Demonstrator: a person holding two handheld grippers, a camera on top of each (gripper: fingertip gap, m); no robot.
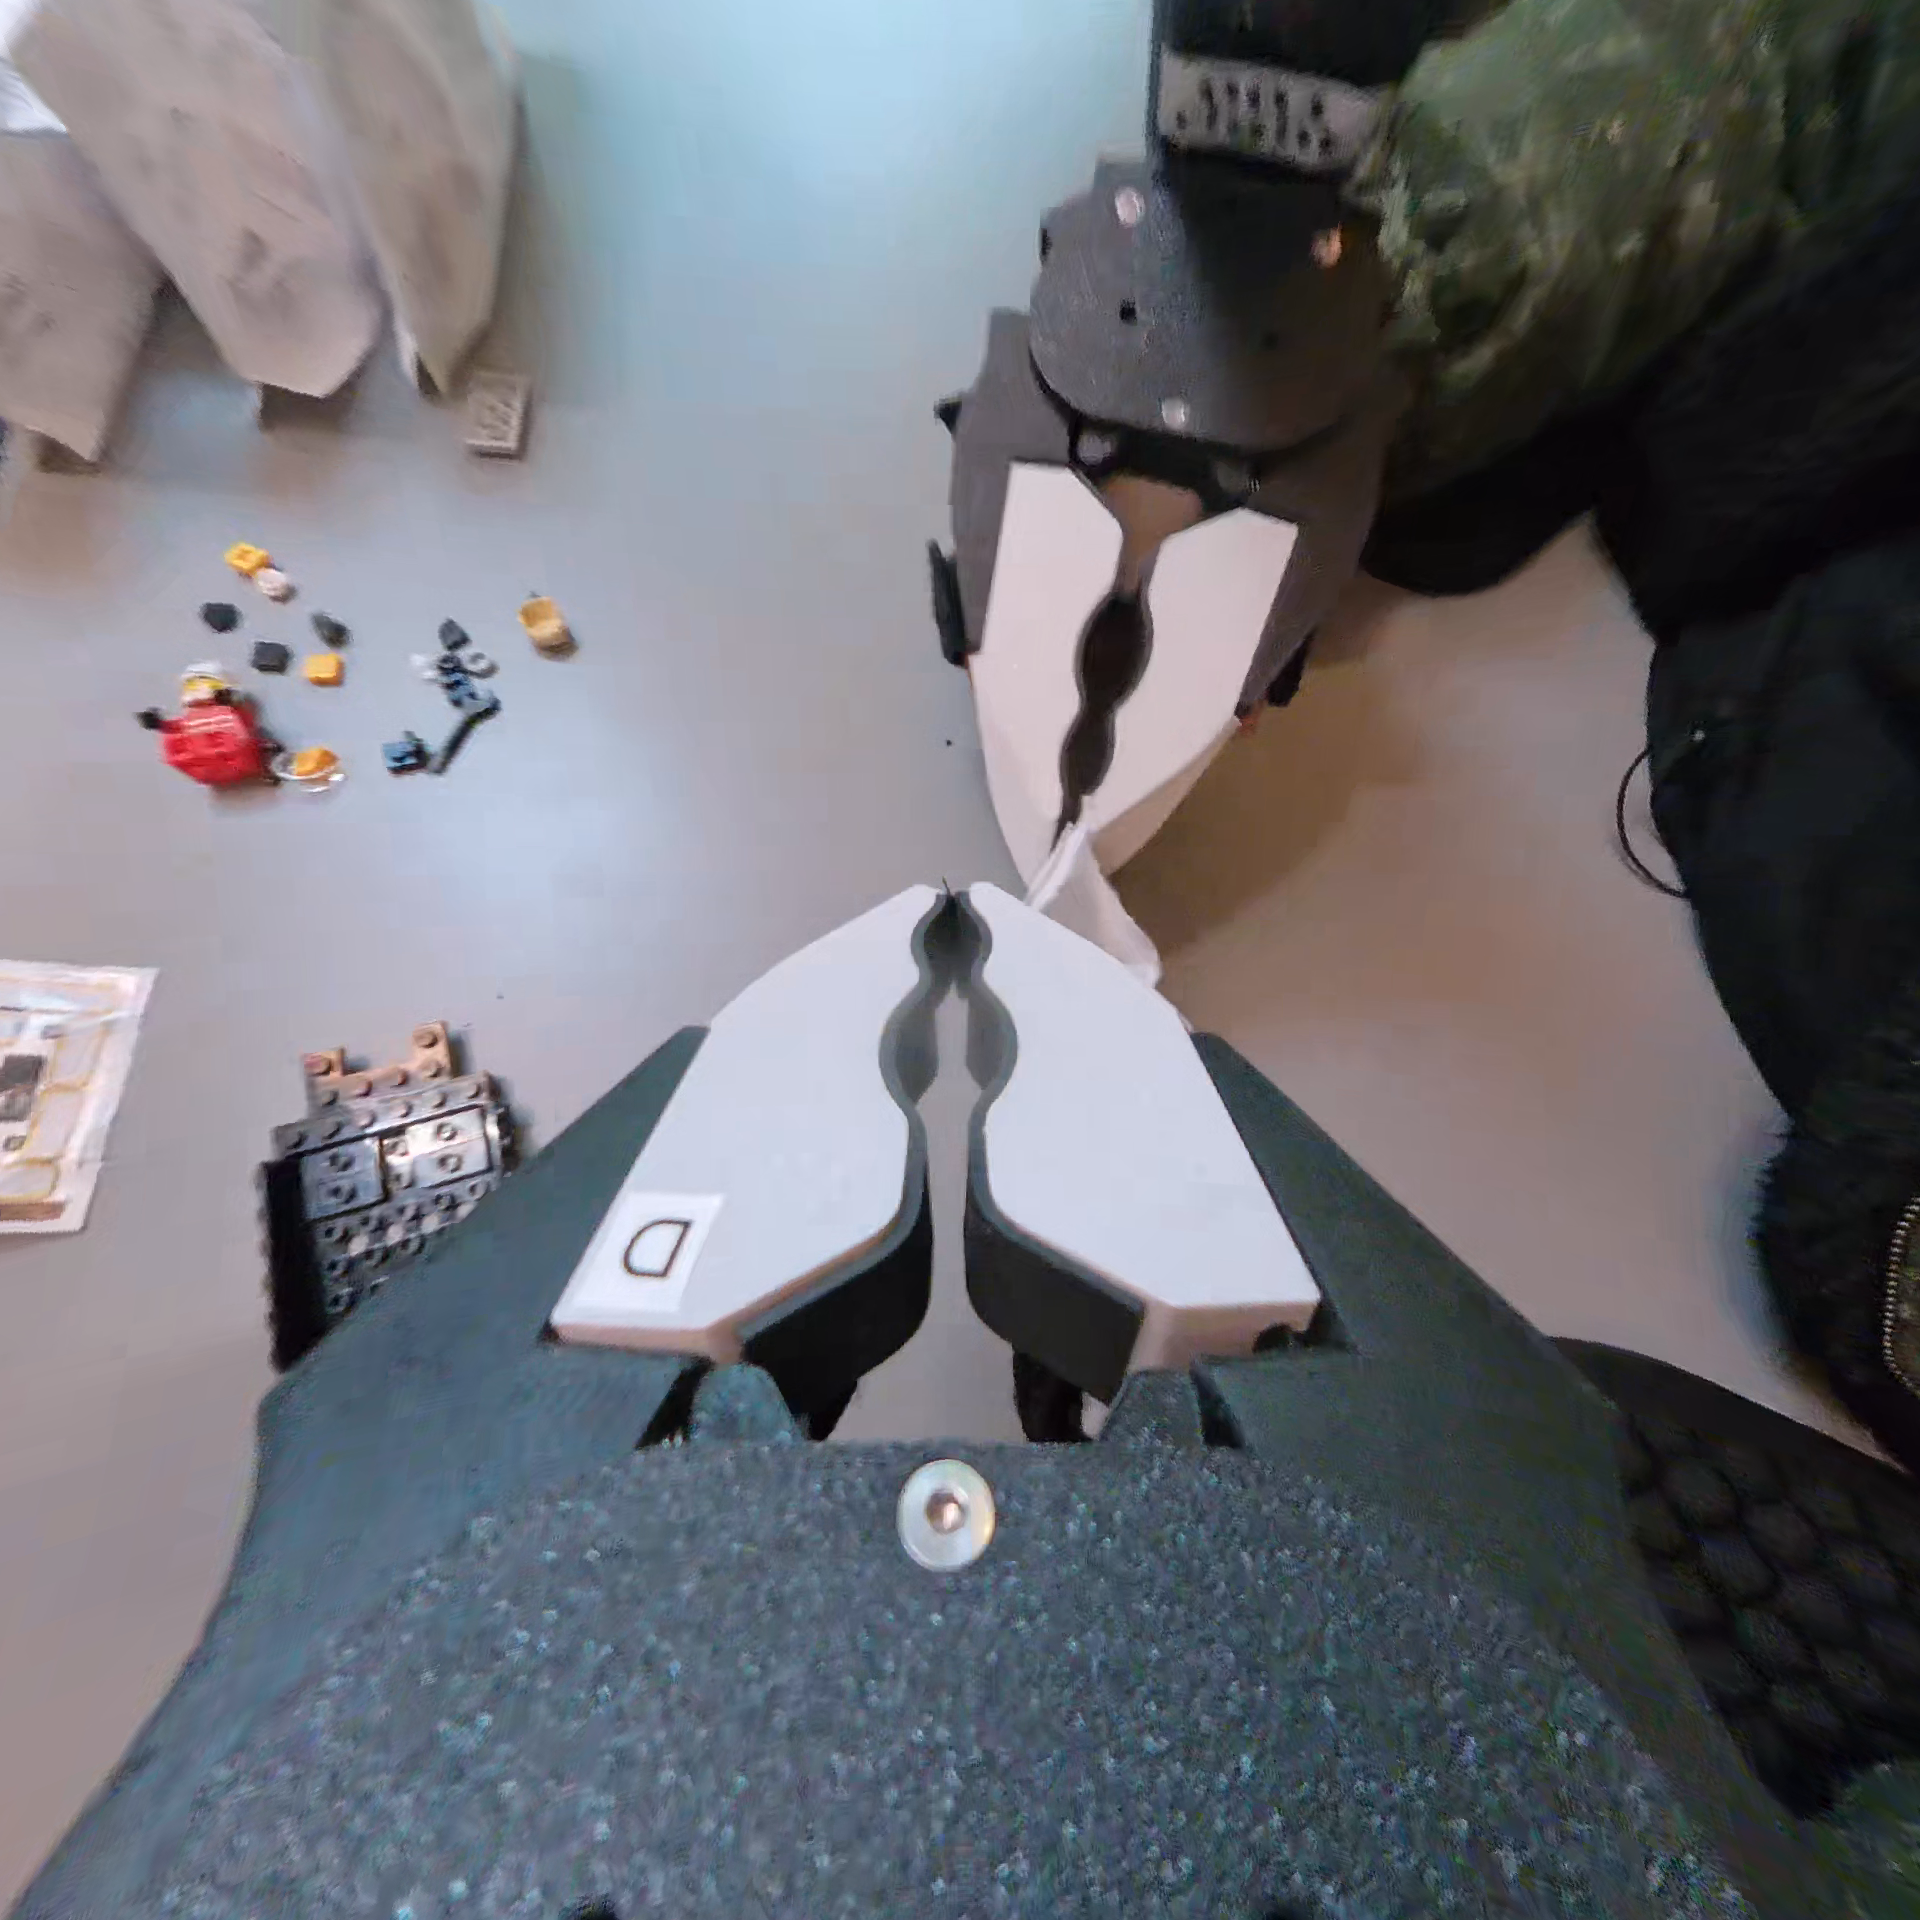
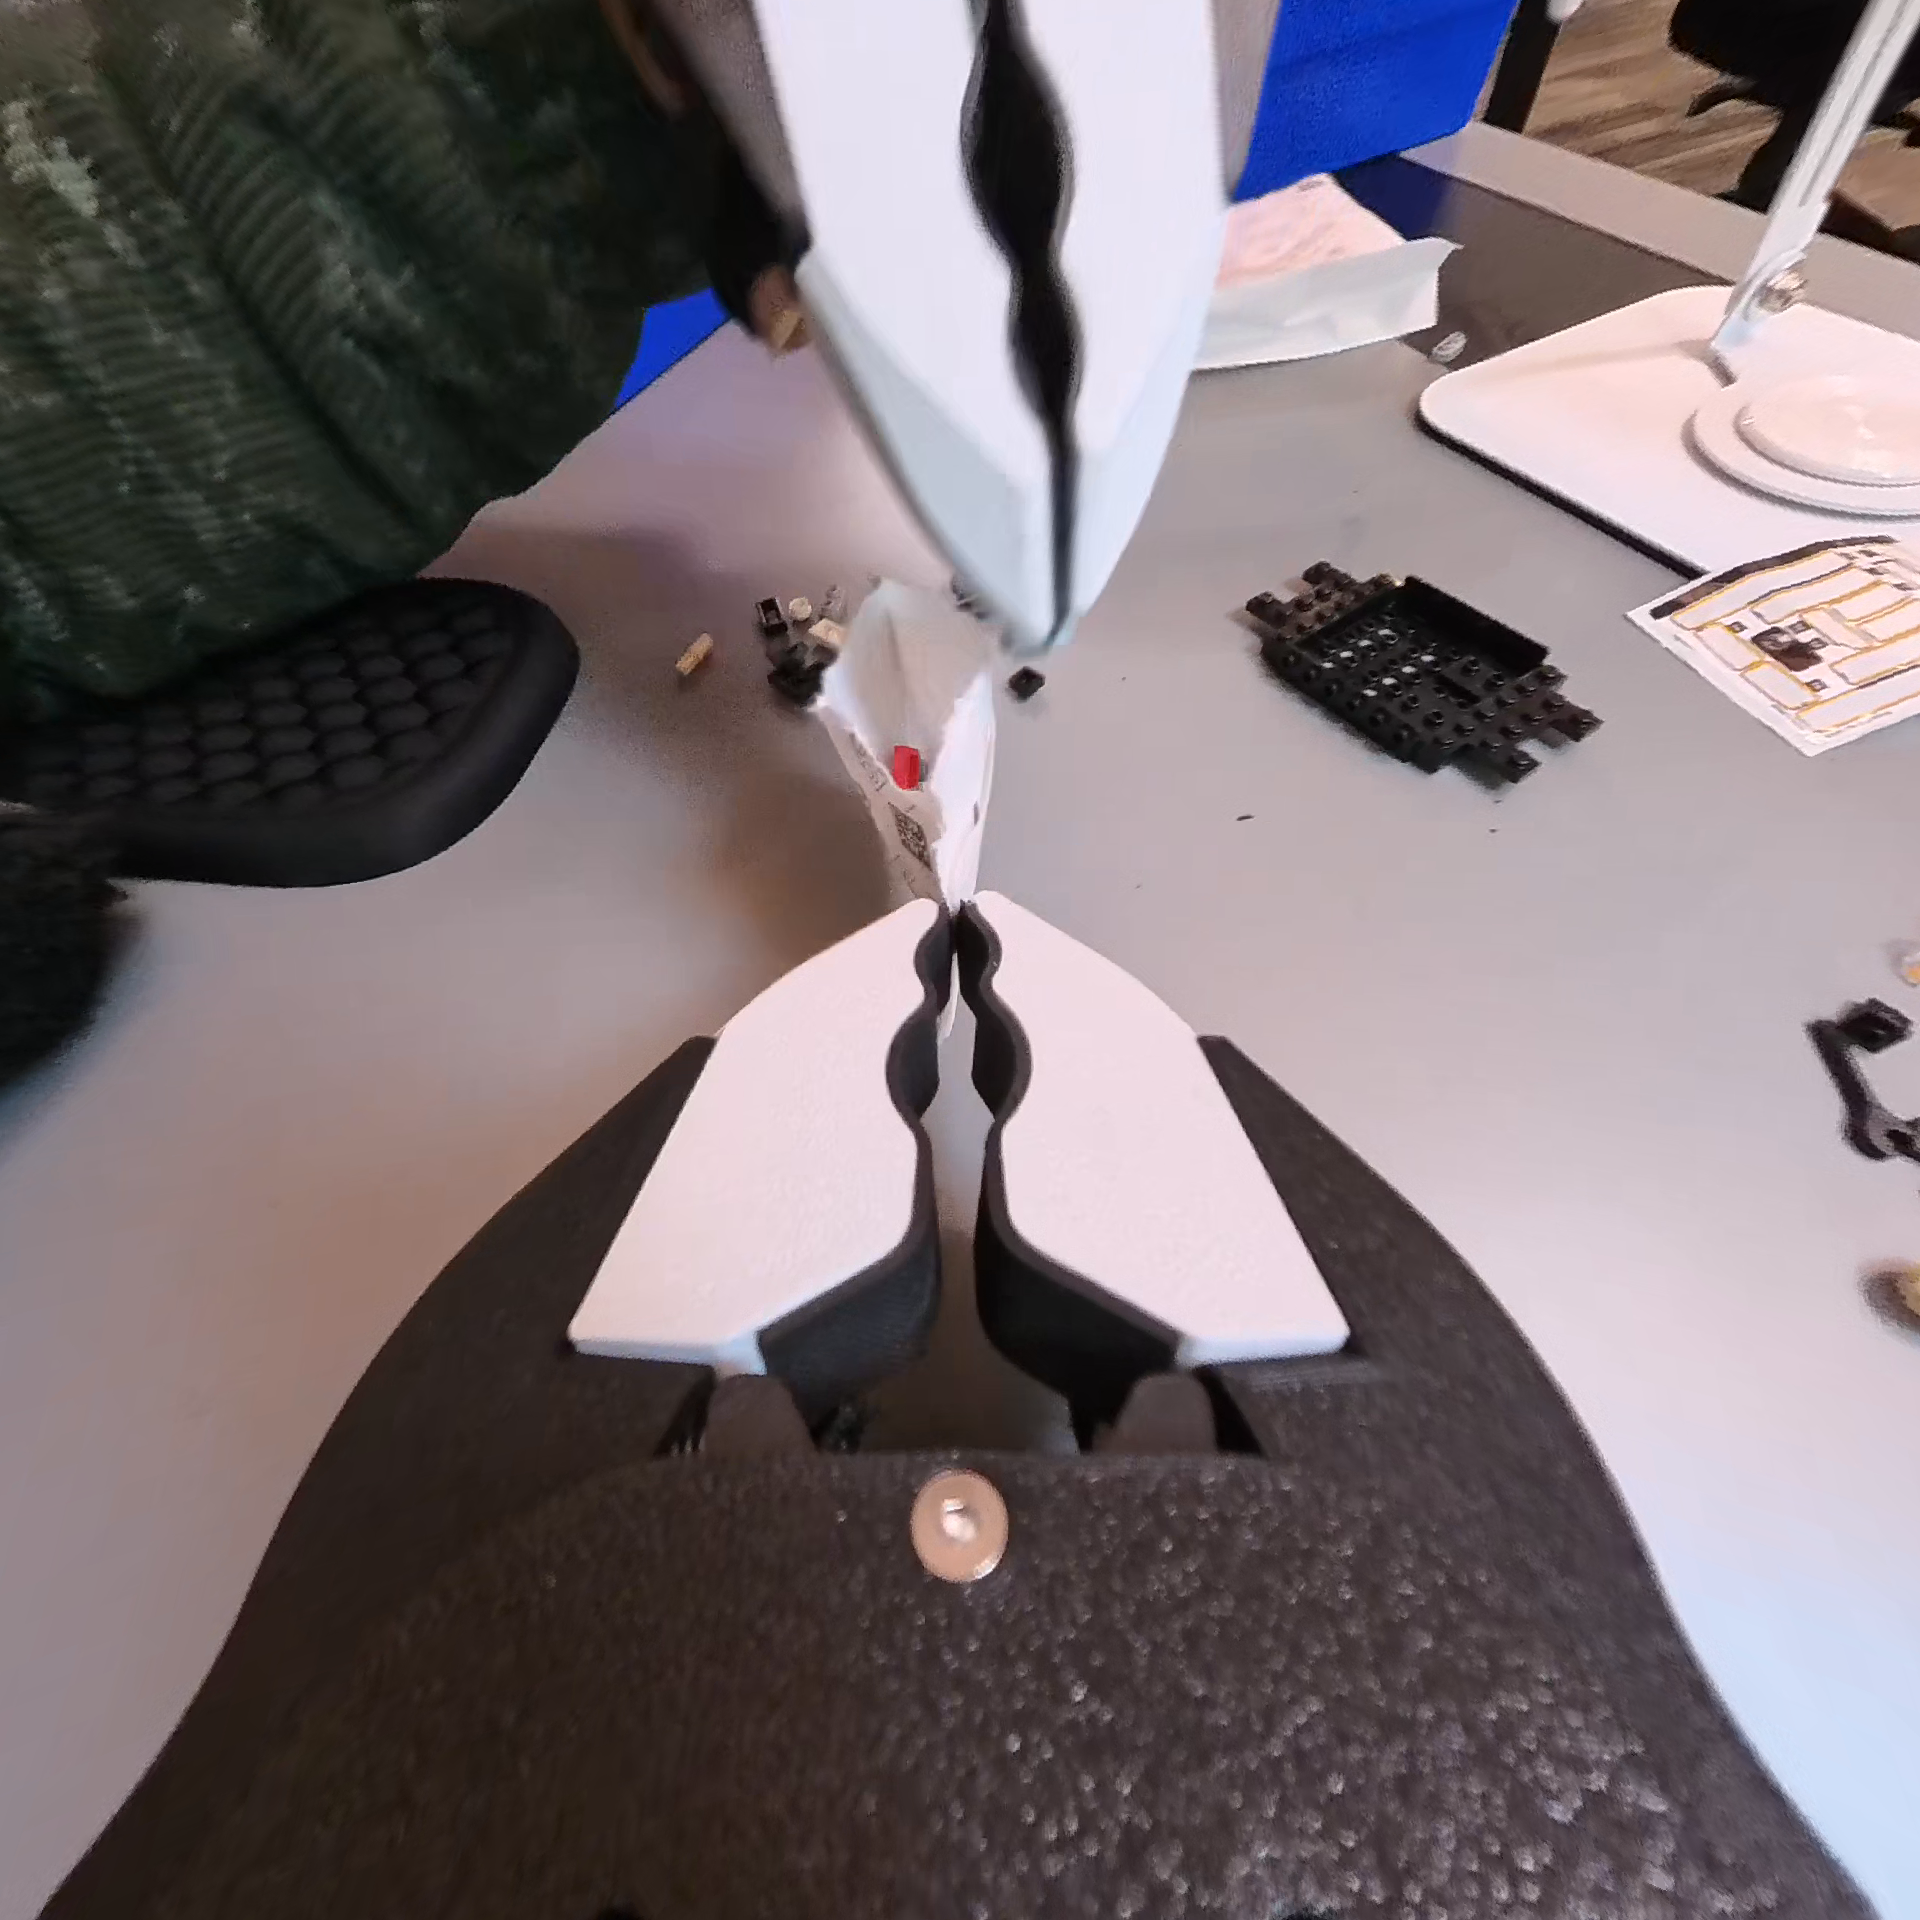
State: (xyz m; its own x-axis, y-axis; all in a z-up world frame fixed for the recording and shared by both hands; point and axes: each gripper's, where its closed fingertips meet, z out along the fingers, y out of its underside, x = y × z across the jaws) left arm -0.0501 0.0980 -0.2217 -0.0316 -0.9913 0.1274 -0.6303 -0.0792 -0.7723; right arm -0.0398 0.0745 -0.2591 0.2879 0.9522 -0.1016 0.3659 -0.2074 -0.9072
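Left gripper (image 1: 954, 896): pinched tight on one end of a small white paper bag (image 2: 914, 748).
Right gripper (image 2: 958, 914): clamped on the bag's other end, bag held stretched above the grey table (image 2: 1299, 987).
Nearby: black brick plate (image 2: 1423, 675) to the right, loose small bricks (image 1: 312, 665) scattered farther off.

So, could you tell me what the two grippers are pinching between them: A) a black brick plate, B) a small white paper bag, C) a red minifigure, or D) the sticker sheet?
B: the small white paper bag is stretched between the shut tips of the right gripper and the left gripper, while the black brick plate lies apart on the table.
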